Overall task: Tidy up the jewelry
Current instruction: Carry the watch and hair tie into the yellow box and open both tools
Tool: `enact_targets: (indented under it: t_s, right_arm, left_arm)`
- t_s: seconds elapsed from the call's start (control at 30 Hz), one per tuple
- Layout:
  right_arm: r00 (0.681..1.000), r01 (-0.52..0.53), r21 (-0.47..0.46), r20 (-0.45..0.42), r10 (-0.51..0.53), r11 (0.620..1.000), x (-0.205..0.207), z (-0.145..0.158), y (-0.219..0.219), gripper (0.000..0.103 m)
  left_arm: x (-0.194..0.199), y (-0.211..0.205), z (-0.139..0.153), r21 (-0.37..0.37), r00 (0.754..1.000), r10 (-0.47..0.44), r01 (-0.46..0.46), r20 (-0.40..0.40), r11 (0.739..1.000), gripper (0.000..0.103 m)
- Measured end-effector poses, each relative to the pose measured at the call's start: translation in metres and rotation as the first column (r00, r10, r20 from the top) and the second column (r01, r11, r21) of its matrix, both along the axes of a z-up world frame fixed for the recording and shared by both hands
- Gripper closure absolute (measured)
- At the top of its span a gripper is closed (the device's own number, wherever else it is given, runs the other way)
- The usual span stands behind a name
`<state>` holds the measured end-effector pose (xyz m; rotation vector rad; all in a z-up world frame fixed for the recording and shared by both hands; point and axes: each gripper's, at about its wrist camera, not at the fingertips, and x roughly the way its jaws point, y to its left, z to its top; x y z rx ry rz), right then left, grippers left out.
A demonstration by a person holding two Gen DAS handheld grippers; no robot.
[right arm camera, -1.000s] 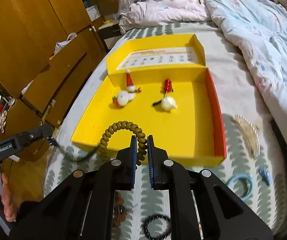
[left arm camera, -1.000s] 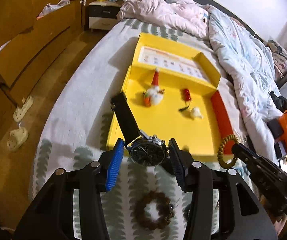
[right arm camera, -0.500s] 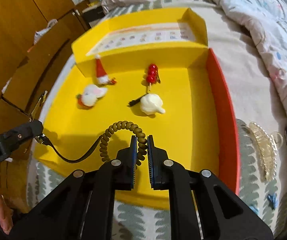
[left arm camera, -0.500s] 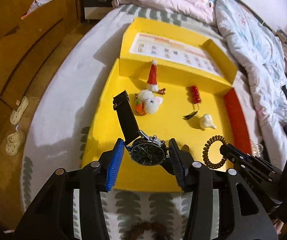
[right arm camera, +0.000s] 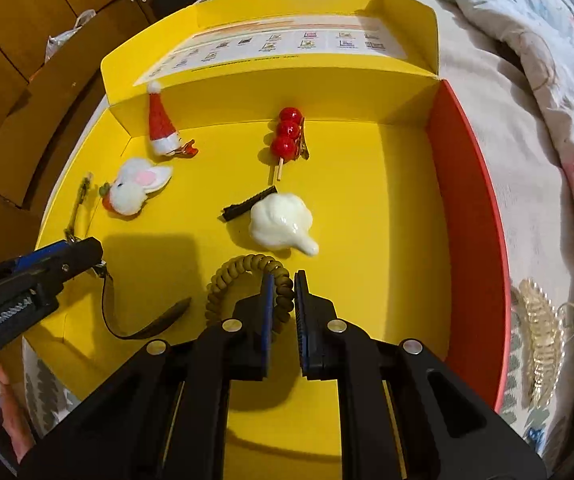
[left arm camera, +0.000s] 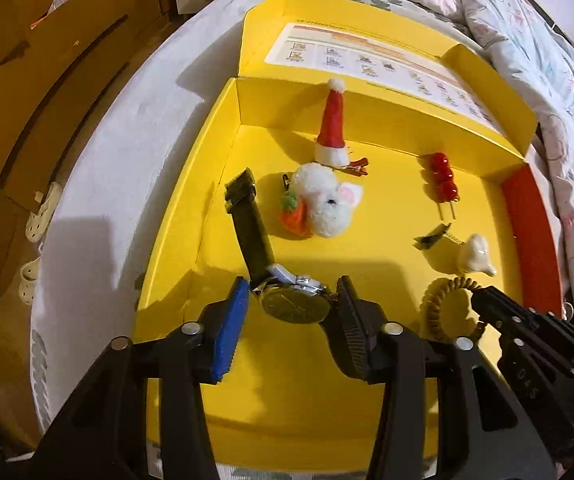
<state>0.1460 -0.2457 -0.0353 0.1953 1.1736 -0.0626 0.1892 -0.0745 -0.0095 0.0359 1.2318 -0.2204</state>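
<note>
Jewelry is going into the yellow box (left arm camera: 175,272) on the bed: a wristwatch (left arm camera: 293,306) sits low in the centre of the left wrist view, between the pads of the left gripper (left arm camera: 289,316). Those jaws have just been closing, and both pads now appear to touch the case, so the watch reads as grasped rather than let go. A second ago both grippers hung short of the box's near wall; now they are over its yellow floor, lower and further in. At the lower centre of the right wrist view the right gripper (right arm camera: 285,298) is clenched on a coiled olive hair tie (right arm camera: 247,280), just short of the white hair clip (right arm camera: 283,222). Both pieces look ready to set down; the watch's strap already trails onto the floor.
</note>
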Motion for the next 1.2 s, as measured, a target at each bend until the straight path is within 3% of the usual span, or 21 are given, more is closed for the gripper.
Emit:
enact_targets:
  t_s: [0.27,0.37,0.5,0.7,1.03,1.2]
  right_arm:
    - [1.0,-0.001,-0.017,-0.001,0.001,1.0,0.007,-0.007,0.002,0.091]
    - [1.0,0.0,-0.035,0.017,0.0,0.999,0.007,-0.004,0.002,0.085]
    - [0.999,0.004,-0.048,0.047,-0.002,0.999,0.004,0.002,0.0,0.083]
    - [0.995,0.021,-0.02,0.097,-0.019,1.0,-0.008,0.02,-0.005,0.083]
    - [0.978,0.036,0.022,0.203,-0.039,0.999,-0.065,0.063,-0.002,0.083]
    - [0.976,0.038,0.054,0.213,-0.049,0.998,-0.104,0.068,0.001,0.083]
  left_arm:
    - [0.007,-0.007,-0.007,0.004,1.0,-0.017,0.017,-0.007,1.0,0.072]
    - [0.007,-0.006,-0.005,-0.002,1.0,-0.019,0.019,-0.003,1.0,0.071]
    - [0.007,-0.002,0.003,-0.021,1.0,-0.012,0.013,0.021,1.0,0.041]
    - [0.0,0.006,0.019,-0.05,0.998,-0.008,0.012,0.065,0.999,0.038]
    - [-0.064,0.032,0.051,-0.088,0.989,-0.029,0.042,0.147,0.995,0.037]
    - [-0.101,0.045,0.046,-0.086,0.988,-0.047,0.06,0.148,0.994,0.033]
